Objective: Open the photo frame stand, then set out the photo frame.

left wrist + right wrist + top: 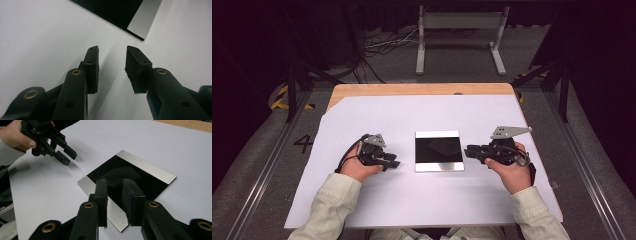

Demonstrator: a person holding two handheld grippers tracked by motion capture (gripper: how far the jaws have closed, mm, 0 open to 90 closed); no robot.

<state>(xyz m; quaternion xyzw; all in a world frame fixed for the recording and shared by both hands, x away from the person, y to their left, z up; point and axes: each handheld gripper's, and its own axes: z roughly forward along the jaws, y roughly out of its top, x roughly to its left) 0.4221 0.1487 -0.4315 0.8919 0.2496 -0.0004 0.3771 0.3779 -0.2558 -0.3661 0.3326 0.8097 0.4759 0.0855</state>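
Black square plate with silver side strips lies flat at the centre of the white sheet on the desk, flanked for access by the left gripper, jaws wide and empty, and the right gripper, jaws parted at its edge, gripping nothing.

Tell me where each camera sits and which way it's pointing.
High view: above the person's side, looking forward and down at the table; forearms, both tools.
Left gripper view: rides the left tool, facing the plate corner.
Right gripper view: rides the right tool, over the plate, facing the left tool.
All share the plate.
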